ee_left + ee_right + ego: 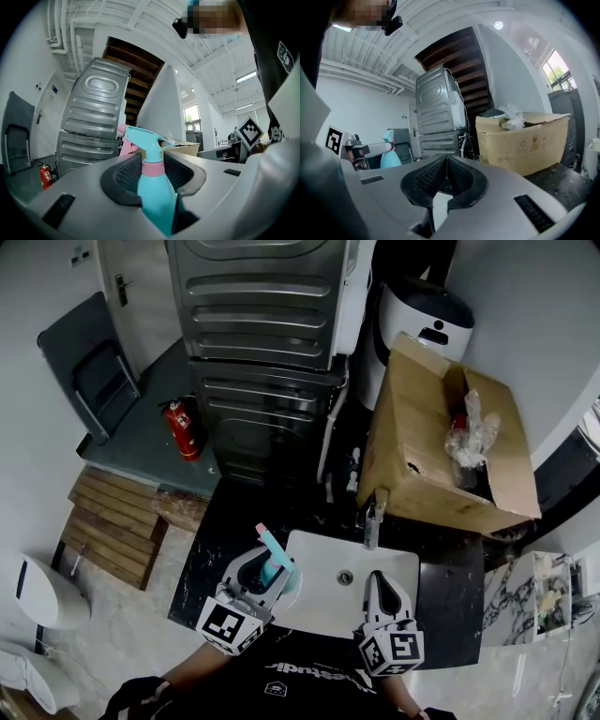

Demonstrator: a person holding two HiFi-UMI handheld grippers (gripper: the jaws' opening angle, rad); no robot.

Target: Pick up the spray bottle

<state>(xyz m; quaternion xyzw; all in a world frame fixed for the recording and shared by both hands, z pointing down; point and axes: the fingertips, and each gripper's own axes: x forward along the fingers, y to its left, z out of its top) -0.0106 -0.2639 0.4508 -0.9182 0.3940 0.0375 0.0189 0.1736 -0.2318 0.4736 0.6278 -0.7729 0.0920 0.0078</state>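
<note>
Two tongs sit low in the head view, one on each side of a white sink set into a black stone bench. The left tongs are closed part-way on the teal spray bottle, which stands upright between them at the sink's left edge, lower centre of the frame. In the left gripper view both black ribbed pads press on the bottle's body just under its pink collar. The trigger head rises above the jaws, and the bottle's base is hidden, so whether it rests on anything cannot be told. The right tongs hover over the right half of the sink, pointing toward the faucet. Their pads meet at the tips with nothing between them. An open cardboard box with crumpled clear plastic inside takes up the upper right of the bench. Two stacked grey machines fill the top centre, and a red fire extinguisher stands on the floor to their left.
</note>
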